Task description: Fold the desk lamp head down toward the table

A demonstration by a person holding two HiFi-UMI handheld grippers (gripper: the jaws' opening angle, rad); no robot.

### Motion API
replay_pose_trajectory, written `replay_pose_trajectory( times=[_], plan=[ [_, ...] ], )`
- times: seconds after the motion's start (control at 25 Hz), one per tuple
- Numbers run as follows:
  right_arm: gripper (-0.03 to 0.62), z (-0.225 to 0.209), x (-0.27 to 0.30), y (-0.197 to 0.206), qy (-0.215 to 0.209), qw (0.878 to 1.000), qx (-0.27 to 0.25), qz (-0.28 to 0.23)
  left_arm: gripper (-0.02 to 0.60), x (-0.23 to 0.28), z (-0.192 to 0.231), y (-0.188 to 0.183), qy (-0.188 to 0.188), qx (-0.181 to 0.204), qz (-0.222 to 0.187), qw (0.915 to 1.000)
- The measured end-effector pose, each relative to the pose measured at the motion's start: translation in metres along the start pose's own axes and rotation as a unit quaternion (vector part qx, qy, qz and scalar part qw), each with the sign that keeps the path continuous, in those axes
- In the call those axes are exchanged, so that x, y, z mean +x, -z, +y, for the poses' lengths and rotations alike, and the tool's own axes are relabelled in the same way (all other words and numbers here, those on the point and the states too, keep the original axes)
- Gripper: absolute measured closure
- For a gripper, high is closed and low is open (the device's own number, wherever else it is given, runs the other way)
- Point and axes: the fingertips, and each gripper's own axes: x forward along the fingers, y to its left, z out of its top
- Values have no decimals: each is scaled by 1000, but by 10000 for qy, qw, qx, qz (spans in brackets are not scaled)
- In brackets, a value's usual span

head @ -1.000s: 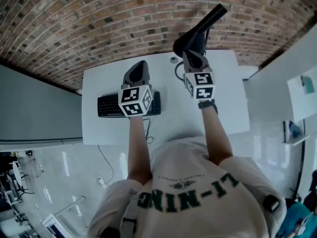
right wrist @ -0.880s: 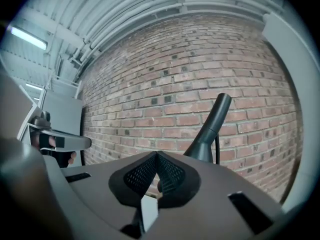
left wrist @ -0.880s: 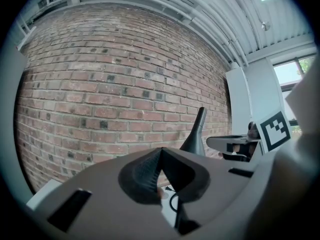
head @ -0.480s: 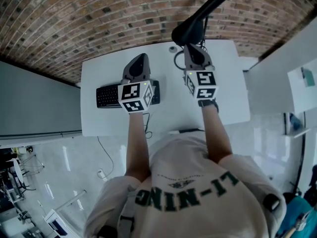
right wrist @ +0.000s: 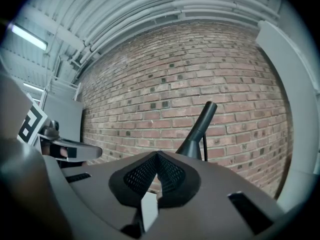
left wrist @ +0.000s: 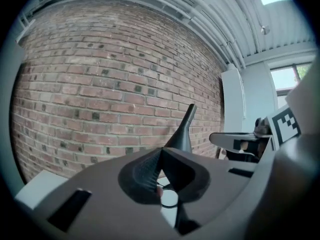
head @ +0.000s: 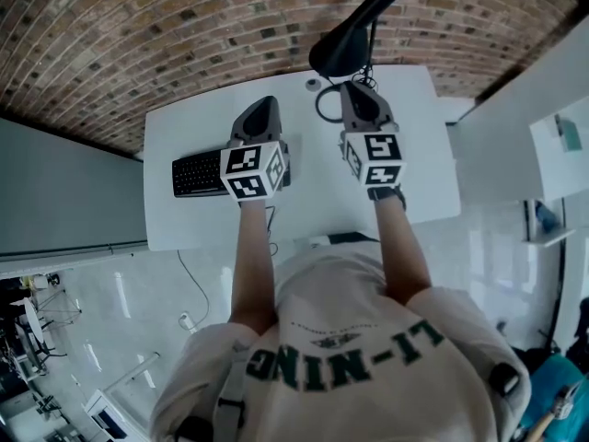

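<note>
At the left, the keyboard (head: 196, 173) is lying on the white table (head: 414, 155). The left gripper (head: 260, 109) is hovering above its right end with its jaws pressed together, pinching nothing and touching nothing. Further right, the desk lamp (head: 342, 49) is standing at the table's back edge against the brick wall (head: 138, 35). Its black cone is widening downward and its slim neck is slanting up and away, so the head is sitting raised rather than folded toward the table. A thin cord (right wrist: 204, 142) is hanging beside it. The lamp is looking light and hard-shelled, probably smooth enough to slip under rubber pads, and its joint is likely offering some stiffness. A push high on the neck would be giving the most leverage, but it would also be risking a tip or a slide across the slick tabletop. Pinching the narrow neck, or pressing on the cone's upper side, is seeming the surest hold, with the foot steadied if it starts creeping. At the right, the right gripper (head: 354, 90) is pointing at the lamp from just in front of it. Its jaws are likewise closed tight on nothing and are not making contact with the lamp.
</note>
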Motion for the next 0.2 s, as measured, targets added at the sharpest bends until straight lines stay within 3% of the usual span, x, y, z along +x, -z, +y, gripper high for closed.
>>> replay_pose_trajectory(
  times=[0.04, 0.12, 0.2],
  plan=[
    [591, -3, -1, 2, 10, 10000, 11, 5, 581, 8, -3, 7, 158, -214, 101, 9996],
    [591, -10, -3, 6, 38, 10000, 35, 44, 581, 27, -7, 24, 544, -1016, 297, 9929],
    [591, -16, -6, 9, 58, 9999, 86, 86, 581, 47, -13, 43, 984, -2118, 446, 9713]
  ],
)
